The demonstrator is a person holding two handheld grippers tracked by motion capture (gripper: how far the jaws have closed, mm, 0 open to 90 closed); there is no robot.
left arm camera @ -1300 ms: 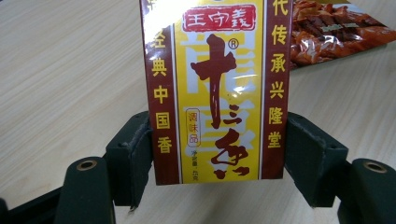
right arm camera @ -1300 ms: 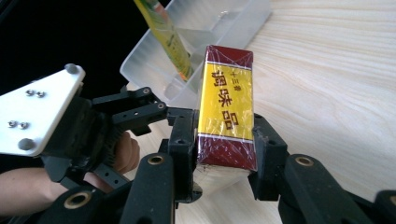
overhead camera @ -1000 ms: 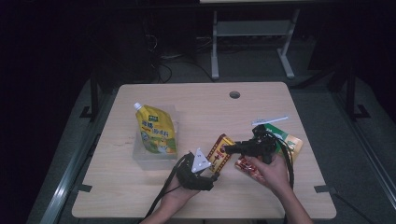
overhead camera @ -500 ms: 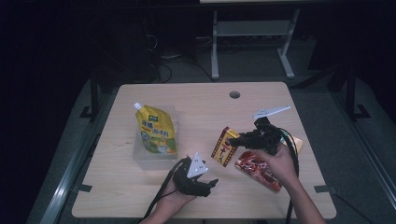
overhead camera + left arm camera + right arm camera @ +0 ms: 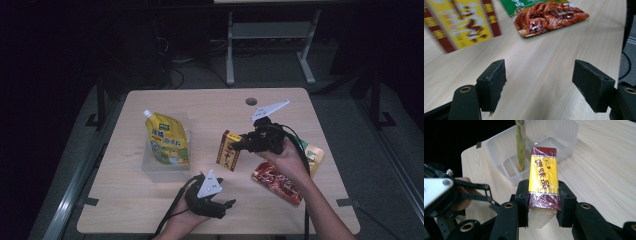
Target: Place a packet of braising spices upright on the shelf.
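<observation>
Nearest the person, the left tongs (image 5: 226, 204) rest low over the front edge of the desk (image 5: 150, 220). In the left gripper view the jaws stand wide apart with bare wood between them; they hold nothing.

Beyond them, the right tongs (image 5: 543, 202) are closed on the lower end of a red-and-yellow box (image 5: 544, 182). Both pads bear on the box's narrow side faces, and most of its length projects forward past the jaws. In the high view the box (image 5: 230, 151) is held upright, clear of the desk, between the clear plastic tub (image 5: 150, 167) and a red food packet (image 5: 277, 182) that lies flat on the desk.

Handling assessment of the box:
- It appears to be a stiff carton under a glossy film wrap. The film is likely slippery against the pads.
- It is probably light, so a moderate squeeze should suffice. Excess force could dent the side walls.
- The present hold, across the narrow faces near one end, leaves a long free end. A grip nearer mid-length would reduce pivoting.

Farther off, a yellow spouted pouch (image 5: 167, 142) stands in the tub and leans on its far wall. In the right gripper view the tub (image 5: 496, 152) lies directly ahead of the box, and the pouch's edge shows in one of its compartments. The pouch looks soft and liable to sag. A green-edged packet (image 5: 314, 155) lies at the right edge of the desk, behind the forearm.
</observation>
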